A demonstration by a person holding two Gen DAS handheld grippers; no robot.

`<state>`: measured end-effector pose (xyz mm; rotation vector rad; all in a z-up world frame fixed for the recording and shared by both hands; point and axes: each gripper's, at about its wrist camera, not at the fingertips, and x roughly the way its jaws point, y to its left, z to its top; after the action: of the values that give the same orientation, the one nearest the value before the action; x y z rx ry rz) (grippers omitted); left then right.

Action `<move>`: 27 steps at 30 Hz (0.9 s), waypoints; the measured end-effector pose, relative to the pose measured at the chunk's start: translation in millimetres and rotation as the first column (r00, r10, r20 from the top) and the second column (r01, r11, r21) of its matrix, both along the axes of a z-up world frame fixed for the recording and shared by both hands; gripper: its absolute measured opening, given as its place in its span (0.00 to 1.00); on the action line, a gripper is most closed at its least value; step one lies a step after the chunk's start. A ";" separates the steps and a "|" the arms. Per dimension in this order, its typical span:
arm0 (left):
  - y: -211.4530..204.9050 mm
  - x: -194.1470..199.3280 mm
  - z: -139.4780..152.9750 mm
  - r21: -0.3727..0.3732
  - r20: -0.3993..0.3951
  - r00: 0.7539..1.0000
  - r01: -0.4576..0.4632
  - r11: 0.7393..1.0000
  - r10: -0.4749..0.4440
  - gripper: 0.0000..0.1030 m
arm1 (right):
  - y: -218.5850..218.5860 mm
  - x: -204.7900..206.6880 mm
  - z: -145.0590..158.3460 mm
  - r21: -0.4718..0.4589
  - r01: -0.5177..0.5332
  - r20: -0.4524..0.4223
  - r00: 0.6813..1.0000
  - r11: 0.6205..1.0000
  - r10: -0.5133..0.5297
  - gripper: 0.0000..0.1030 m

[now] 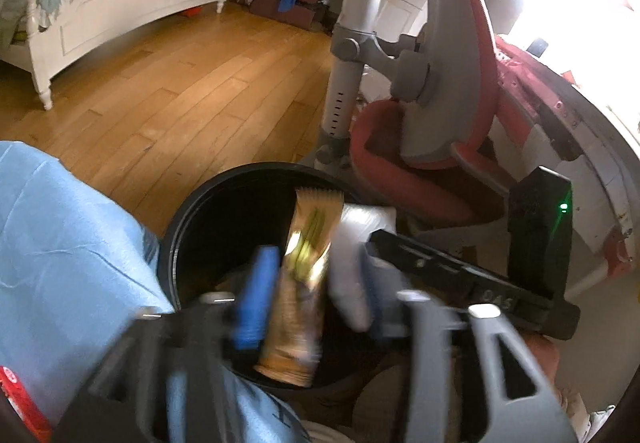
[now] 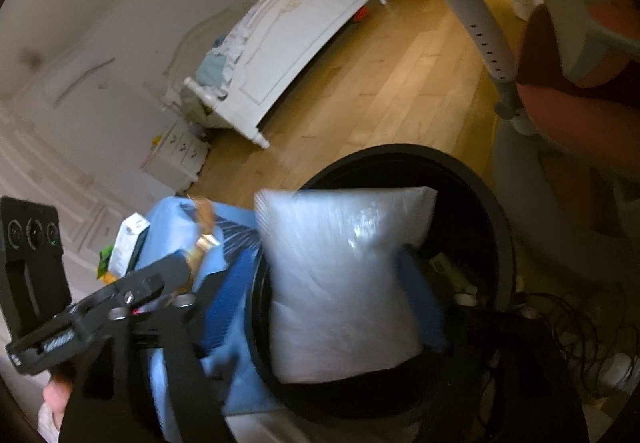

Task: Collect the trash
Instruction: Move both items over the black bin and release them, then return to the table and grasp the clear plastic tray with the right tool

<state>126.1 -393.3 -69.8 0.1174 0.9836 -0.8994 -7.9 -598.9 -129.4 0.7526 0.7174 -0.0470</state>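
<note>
Over the round black plastic bin's rim (image 1: 176, 239), your left gripper (image 1: 308, 275) and right gripper (image 2: 340, 295) stand open, the long golden foil wrapper (image 1: 300, 283) and white plastic pouch (image 2: 344, 275) pointing lengthwise into its mouth.

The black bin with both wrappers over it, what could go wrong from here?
1. The white air pillow is wide and leans toward the near rim of the black bin; it might catch there instead of dropping in.
2. The gold wrapper sits over the near edge between the left tongs, so it could slide out onto the blue cloth.
</note>
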 end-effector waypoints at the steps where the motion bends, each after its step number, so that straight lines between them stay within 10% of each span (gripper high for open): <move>1: 2.2 -1.1 2.4 -0.007 0.012 1.000 -0.011 1.000 0.011 0.73 | -0.1 -0.5 0.4 -0.002 0.002 -0.006 1.000 1.000 -0.002 0.78; 11: 66.9 -18.1 45.2 -0.104 0.081 0.992 -0.088 0.991 0.097 0.83 | 34.8 6.0 23.8 -0.035 -0.052 0.010 0.999 0.998 0.052 0.81; 18: 179.7 -25.5 71.3 -0.171 0.144 0.940 -0.284 0.943 0.309 0.89 | 108.7 38.5 58.3 -0.105 -0.210 0.041 0.976 0.972 0.215 0.85; 27: 368.9 1.8 54.3 -0.252 -0.024 0.755 -0.639 0.727 0.655 0.87 | 243.6 118.2 137.0 -0.289 -0.484 0.075 0.848 0.826 0.524 0.85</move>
<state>127.9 -24.3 -15.5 -0.3958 0.7564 -0.3483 110.3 -355.3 7.6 0.2890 0.7288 0.3939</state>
